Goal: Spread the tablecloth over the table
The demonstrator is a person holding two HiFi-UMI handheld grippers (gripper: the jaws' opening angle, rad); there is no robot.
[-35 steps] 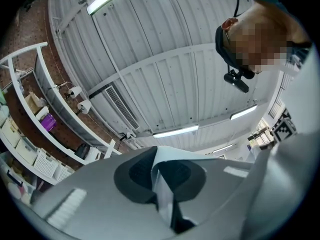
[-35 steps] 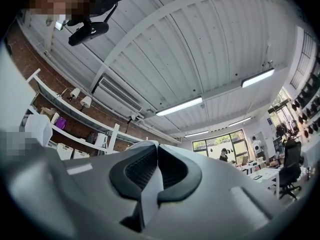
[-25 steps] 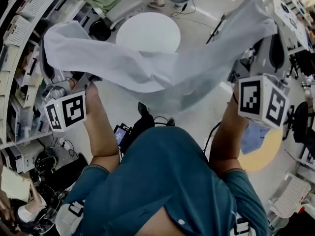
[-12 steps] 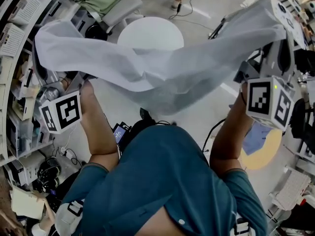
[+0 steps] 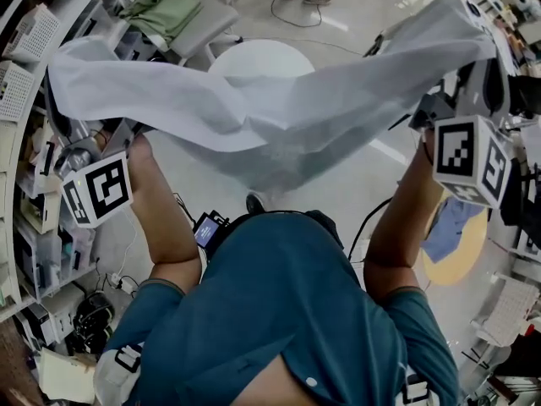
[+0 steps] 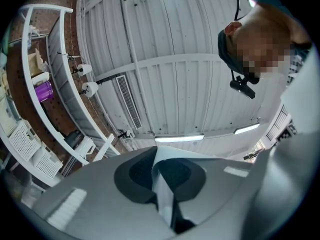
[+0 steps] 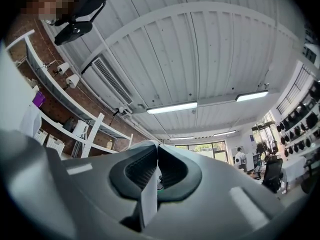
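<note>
Head view, cloth: white tablecloth (image 5: pixel 254 121) held aloft between two raised arms; middle sags; ends bunched.
Head view, table: round white table (image 5: pixel 258 57) beyond and below the cloth; top bare, not yet covered.
Left gripper view, grip: left gripper (image 6: pixel 161 179) pressed together on a thin fold of the cloth's edge.
Right gripper view, grip: right gripper (image 7: pixel 151 179) pinching a narrow strip of cloth between ribbed pads.
Handling: judged light, limp, thin; likely to billow and slide from the pads; take it at far-apart corners and keep it taut.
</note>
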